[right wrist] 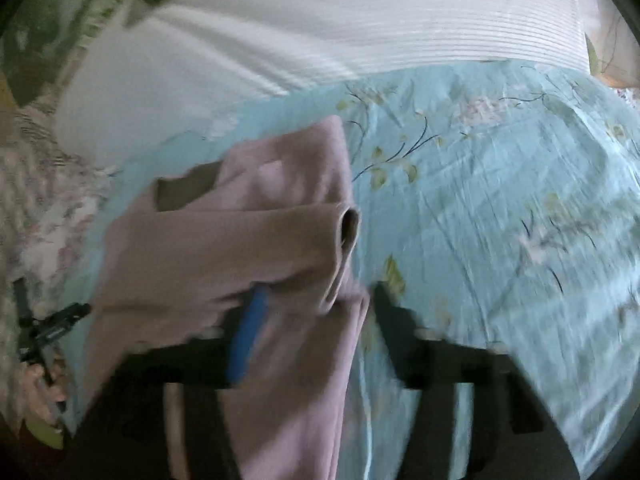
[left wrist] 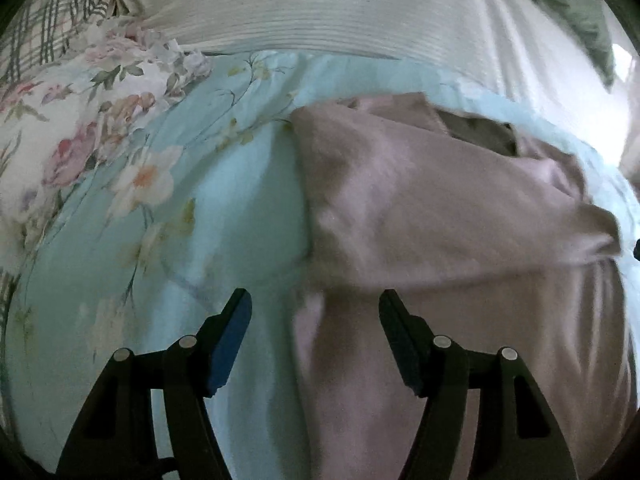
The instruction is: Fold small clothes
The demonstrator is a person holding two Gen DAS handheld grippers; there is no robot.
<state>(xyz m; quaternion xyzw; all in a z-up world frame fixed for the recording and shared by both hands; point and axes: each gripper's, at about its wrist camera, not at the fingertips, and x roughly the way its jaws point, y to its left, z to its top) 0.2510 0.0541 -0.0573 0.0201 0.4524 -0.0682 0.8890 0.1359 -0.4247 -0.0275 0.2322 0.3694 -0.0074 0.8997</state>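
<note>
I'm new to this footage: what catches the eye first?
A dusty-pink knit garment lies partly folded on a light-blue floral bedsheet, one sleeve cuff laid across it. Both grippers' fingers are spread above it, and a white ribbed pillow lies beyond.

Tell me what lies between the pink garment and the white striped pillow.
Only bare blue floral sheet separates the pink garment from the white striped pillow, shown in both wrist views.

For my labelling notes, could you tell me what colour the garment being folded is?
The garment is a dusty pink; the left wrist view shows it best.
</note>
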